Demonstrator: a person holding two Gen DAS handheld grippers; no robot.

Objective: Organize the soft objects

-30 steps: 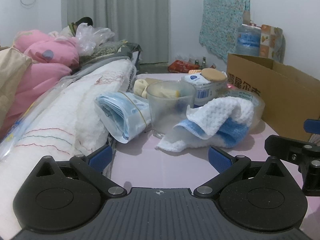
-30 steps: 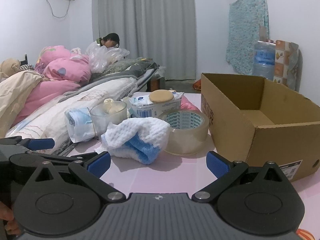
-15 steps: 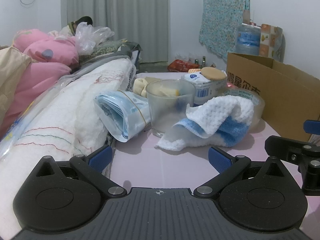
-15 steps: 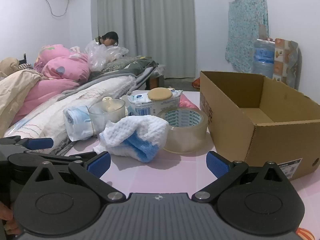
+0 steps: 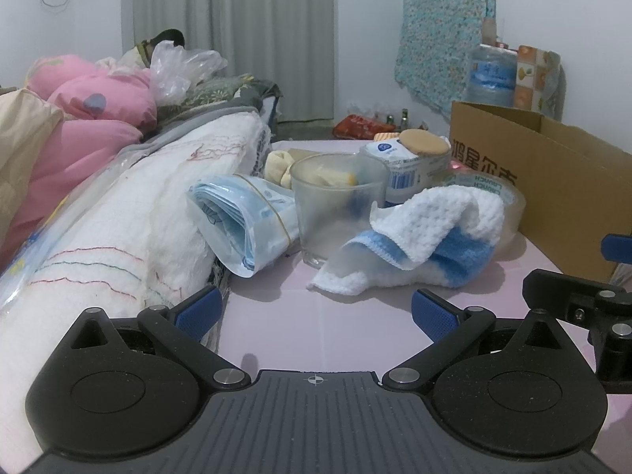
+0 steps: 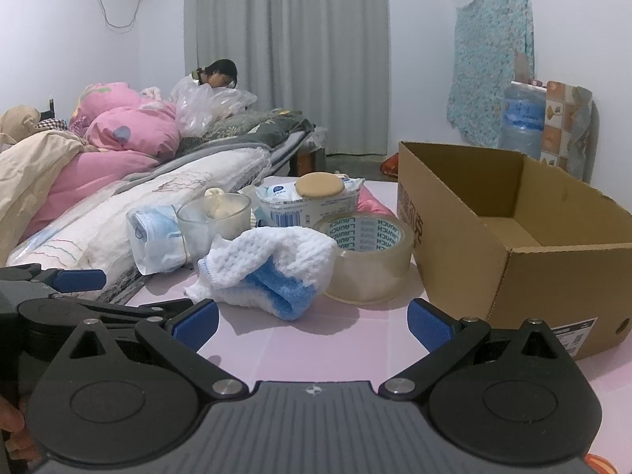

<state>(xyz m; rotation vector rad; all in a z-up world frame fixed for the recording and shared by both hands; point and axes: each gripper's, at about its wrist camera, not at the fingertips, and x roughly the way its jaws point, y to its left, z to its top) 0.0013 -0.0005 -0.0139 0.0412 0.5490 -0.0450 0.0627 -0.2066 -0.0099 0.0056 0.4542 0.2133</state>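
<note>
A white and blue knitted cloth [image 5: 430, 237] [image 6: 268, 268] lies crumpled on the pink table, leaning on a roll of clear tape [image 6: 367, 260]. Left of it stand a frosted cup [image 5: 335, 209] [image 6: 213, 225] and a bag of blue face masks [image 5: 245, 221] [image 6: 158, 237]. A wet-wipes pack [image 6: 304, 201] with a tan round puff [image 6: 320, 186] on top sits behind. My left gripper [image 5: 314, 312] is open, short of the cloth, with nothing between its fingers. My right gripper [image 6: 312, 318] is open too, just before the cloth. An open cardboard box [image 6: 513, 237] stands to the right.
Folded white quilts [image 5: 118, 229] and pink bedding [image 6: 130, 130] pile along the table's left side. A person sits at the far end of the bedding. A water jug [image 6: 521, 118] and a patterned cloth [image 6: 489, 63] on the wall are behind the box.
</note>
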